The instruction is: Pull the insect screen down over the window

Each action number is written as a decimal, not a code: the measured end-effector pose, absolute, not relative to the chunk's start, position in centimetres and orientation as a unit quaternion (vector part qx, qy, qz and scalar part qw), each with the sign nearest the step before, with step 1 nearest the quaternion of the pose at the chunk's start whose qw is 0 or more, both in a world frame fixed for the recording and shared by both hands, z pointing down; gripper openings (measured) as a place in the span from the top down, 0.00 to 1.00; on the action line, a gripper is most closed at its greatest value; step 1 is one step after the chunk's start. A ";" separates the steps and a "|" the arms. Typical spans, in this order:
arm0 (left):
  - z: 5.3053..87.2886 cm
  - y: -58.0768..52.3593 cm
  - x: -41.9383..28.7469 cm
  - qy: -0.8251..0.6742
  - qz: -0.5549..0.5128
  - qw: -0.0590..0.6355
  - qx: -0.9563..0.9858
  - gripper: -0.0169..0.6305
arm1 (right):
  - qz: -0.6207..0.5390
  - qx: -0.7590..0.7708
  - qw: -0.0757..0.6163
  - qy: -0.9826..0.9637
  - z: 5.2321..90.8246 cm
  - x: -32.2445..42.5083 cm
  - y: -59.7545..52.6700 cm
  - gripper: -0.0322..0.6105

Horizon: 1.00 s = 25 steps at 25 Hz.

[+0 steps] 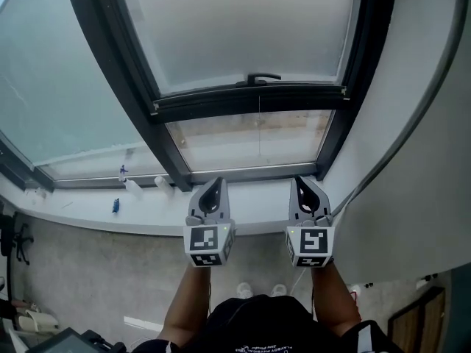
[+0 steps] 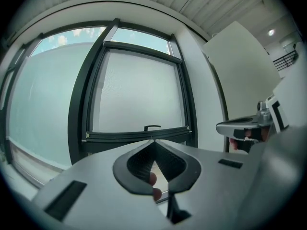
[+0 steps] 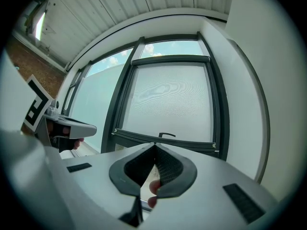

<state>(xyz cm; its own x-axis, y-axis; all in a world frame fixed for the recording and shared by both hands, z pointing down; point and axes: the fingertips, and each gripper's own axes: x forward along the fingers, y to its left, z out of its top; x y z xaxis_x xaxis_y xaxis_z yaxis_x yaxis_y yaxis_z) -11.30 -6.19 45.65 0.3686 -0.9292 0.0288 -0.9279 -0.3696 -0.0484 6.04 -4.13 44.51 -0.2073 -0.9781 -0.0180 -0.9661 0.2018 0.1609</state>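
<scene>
At 10 o'clock in the head view lies a wide pale frosted glass pane [image 1: 51, 87]. Below it, at 8 o'clock, a small blue object [image 1: 115, 206] and a small pale bottle-like thing [image 1: 133, 187] rest on the long white window sill [image 1: 254, 197].

A thick dark metal window frame [image 1: 110, 57] divides that pane from the opening at 12 o'clock. There the grey mesh insect screen [image 1: 243, 28] covers most of the opening. Its dark bottom bar [image 1: 250, 100] carries a small black handle [image 1: 263, 78] at its middle. Below the bar a strip of uncovered clear glass [image 1: 250, 142] shows between the bar and the lower frame, so the screen is not fully down.

The left claw [image 1: 214, 183], grey with a black-and-white marker cube at its rear, is at 7 o'clock from the view's middle, over the sill and apart from the bar. Its jaws are pressed together at the tips and hold nothing; its own view shows only the window beyond them.

The right claw [image 1: 304, 181], of the same build, is beside it at 5 o'clock, level with it and well apart. Its jaws also meet at the tips and are empty. From both claws the handle lies at 12 o'clock, untouched.

At 3 o'clock a plain white wall [image 1: 412, 160] flanks the frame.
</scene>
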 end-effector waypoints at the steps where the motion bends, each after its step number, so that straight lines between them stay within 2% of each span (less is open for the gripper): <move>1: 45.7 -5.7 -10.9 0.563 -0.028 0.013 -0.826 0.97 | -0.070 0.626 0.043 -0.776 44.5 6.4 -3.7 0.94; 10: 45.9 -5.7 -9.4 0.572 -0.040 0.012 -0.819 0.97 | -0.060 0.619 0.062 -0.781 45.3 6.8 -3.5 0.94; 25: 46.6 -4.0 -9.1 0.567 -0.046 0.015 -0.822 0.97 | -0.058 0.601 0.049 -0.796 45.5 4.9 -1.6 0.95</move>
